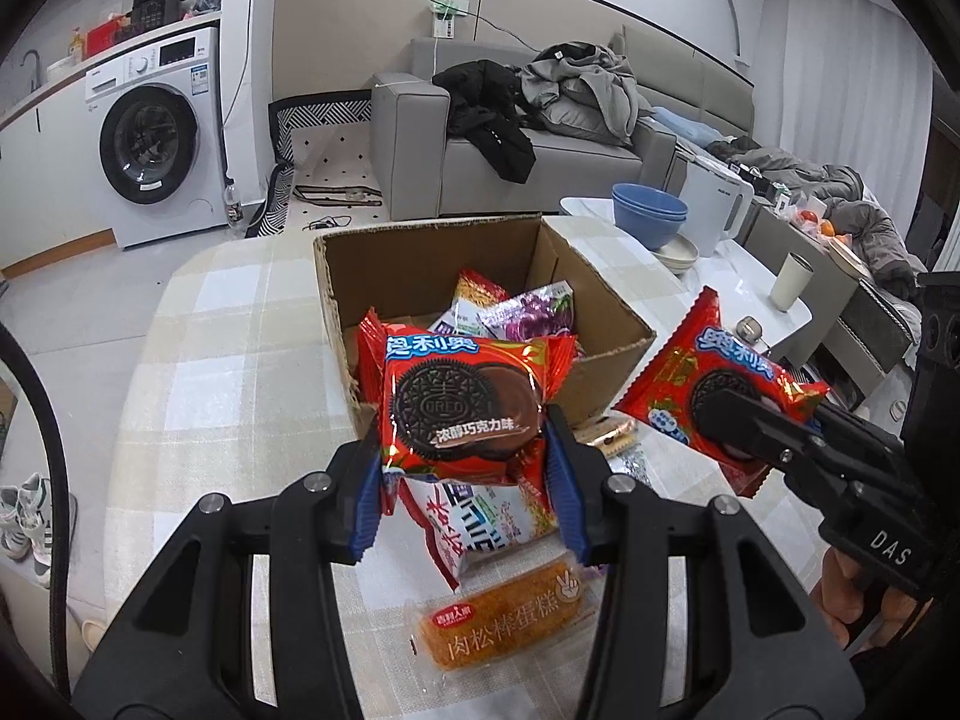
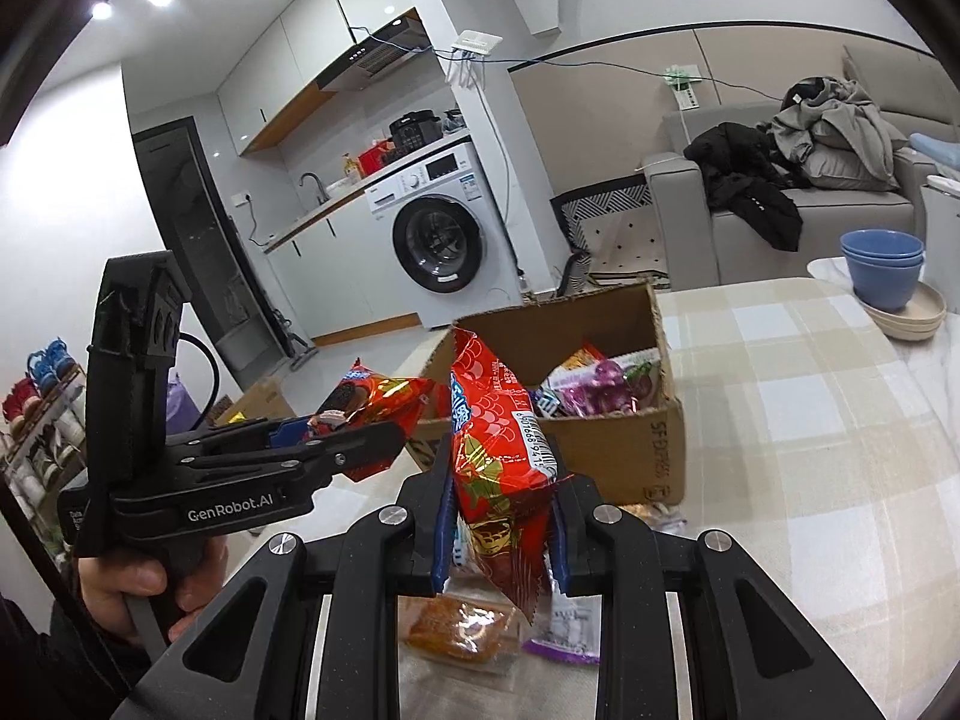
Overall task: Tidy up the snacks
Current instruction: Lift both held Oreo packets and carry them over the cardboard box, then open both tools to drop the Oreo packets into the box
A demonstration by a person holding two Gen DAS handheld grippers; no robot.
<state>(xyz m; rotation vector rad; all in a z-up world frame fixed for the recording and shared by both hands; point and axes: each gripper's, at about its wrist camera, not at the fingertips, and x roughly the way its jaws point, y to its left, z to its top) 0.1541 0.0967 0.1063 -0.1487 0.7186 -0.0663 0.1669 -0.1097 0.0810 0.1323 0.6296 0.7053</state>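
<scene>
My left gripper (image 1: 465,468) is shut on a red Oreo packet (image 1: 462,402) and holds it just in front of the open cardboard box (image 1: 384,252). My right gripper (image 2: 501,525) is shut on a second red Oreo packet (image 2: 501,444), seen edge-on, held above the table to the right of the box. That packet also shows in the left wrist view (image 1: 714,384). The box holds several snack packets, one purple (image 1: 531,315). An orange meat-floss cake packet (image 1: 498,615) and a white-and-red packet (image 1: 474,531) lie on the checked tablecloth (image 1: 240,360) below the grippers.
Stacked blue bowls (image 1: 651,213) on cream plates, a white kettle (image 1: 714,204) and a white cup (image 1: 792,282) stand at the table's far right. A grey sofa with clothes (image 1: 540,138) and a washing machine (image 1: 156,144) lie beyond.
</scene>
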